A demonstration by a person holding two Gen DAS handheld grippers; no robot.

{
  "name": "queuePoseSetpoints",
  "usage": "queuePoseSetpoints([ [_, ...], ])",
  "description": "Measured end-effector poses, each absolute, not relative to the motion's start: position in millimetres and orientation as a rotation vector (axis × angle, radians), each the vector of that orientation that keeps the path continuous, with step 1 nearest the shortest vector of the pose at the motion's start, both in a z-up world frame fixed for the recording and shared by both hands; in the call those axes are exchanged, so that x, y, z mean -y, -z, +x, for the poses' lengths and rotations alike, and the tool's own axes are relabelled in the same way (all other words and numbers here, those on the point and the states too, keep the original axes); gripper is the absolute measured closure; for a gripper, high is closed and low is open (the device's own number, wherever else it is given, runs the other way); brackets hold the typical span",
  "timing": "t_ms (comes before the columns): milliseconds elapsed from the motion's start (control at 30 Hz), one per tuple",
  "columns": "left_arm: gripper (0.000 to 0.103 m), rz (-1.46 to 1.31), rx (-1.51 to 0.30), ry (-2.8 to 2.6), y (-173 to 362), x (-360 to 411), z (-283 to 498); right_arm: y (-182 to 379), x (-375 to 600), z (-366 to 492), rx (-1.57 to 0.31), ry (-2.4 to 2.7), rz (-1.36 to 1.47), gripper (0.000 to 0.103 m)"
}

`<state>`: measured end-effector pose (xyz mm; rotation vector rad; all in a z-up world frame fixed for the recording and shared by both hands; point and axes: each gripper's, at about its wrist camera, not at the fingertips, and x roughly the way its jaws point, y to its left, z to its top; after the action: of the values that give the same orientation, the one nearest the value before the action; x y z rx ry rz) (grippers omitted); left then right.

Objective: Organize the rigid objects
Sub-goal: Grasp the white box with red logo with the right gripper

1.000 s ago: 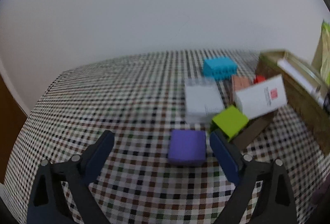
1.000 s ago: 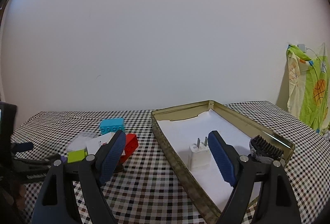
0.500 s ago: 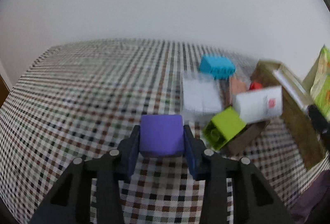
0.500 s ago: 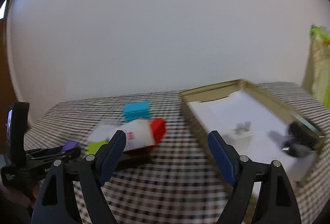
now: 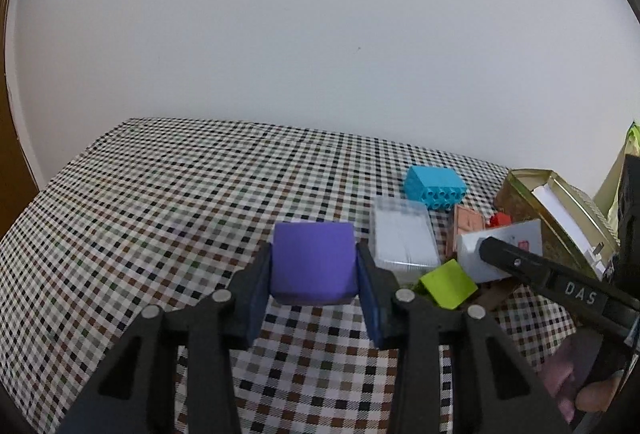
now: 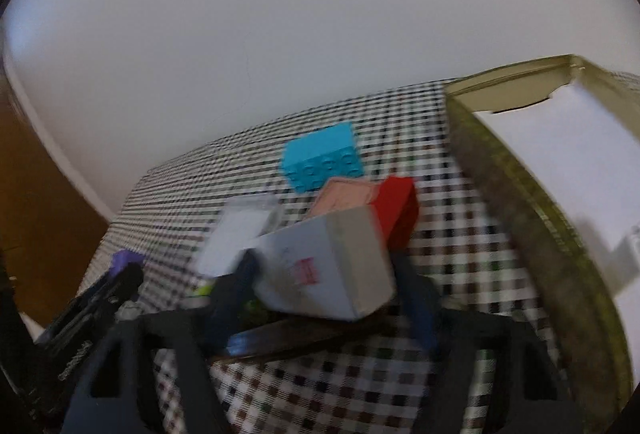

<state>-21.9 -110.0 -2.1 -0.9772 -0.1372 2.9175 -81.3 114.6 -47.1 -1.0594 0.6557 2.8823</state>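
Clamped since a second ago, the left gripper (image 5: 315, 266) holds the purple block (image 5: 313, 261); the right gripper (image 6: 324, 298) (blurred) now straddles the white box (image 6: 324, 268), grip unclear; sorting underway.

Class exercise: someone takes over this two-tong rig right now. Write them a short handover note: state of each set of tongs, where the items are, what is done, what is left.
Left tongs: shut on the purple block.
Right tongs: open, straddling the white box; the view is blurred, so contact is unclear.
On the checked cloth: blue brick, clear case, green block, red block, pink box, all clustered left of the gold tin.
Done: a white charger sits in the tin.
Left: likely place the purple block and the white box in the tin, then clear the cluster.
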Motion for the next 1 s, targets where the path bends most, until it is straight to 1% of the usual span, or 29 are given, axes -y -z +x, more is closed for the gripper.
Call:
queuePoseSetpoints([
  [33,0.064,-0.974,0.135,-2.919,1.8,109.1,-21.2,45.5,-112.8,-78.6,-0.638,-2.889,-1.051,0.050],
  [100,0.064,-0.968,0.135,-2.918,2.2,112.0,-23.2,41.2,-107.4,-72.0,-0.595,-2.925,-1.029,0.065],
  [200,0.064,-0.949,0.154,-2.924,0.4,114.0,-24.0,31.1,-95.5,-58.1,-0.498,-2.985,-0.962,0.076],
  [267,0.064,-0.931,0.171,-2.936,-1.2,114.8,-21.7,21.2,-90.1,-47.5,-0.441,-3.020,-0.878,0.076],
  [433,0.064,-0.901,0.208,-2.940,-1.9,119.2,-21.4,6.5,-103.5,-26.3,-0.524,-3.055,-0.752,0.076],
  [600,0.064,-0.823,0.218,-2.963,-6.1,116.5,-14.8,-20.3,-122.0,18.8,-0.408,-2.987,-0.457,0.076],
  [700,0.064,-0.774,0.187,-2.972,-9.9,107.9,-9.6,-28.1,-142.1,43.1,-0.398,-2.929,-0.345,0.076],
  [833,0.064,-0.726,0.177,-2.967,-13.0,92.3,-3.7,-30.8,-163.7,58.1,-0.399,-2.864,-0.281,0.076],
  [900,0.064,-0.717,0.184,-2.942,-13.9,82.3,-3.2,-31.7,-171.9,63.3,-0.382,-2.836,-0.256,0.076],
  [1000,0.064,-0.685,0.143,-2.905,-16.7,53.5,0.8,-33.8,-195.6,82.4,-0.332,-2.784,-0.222,0.076],
])
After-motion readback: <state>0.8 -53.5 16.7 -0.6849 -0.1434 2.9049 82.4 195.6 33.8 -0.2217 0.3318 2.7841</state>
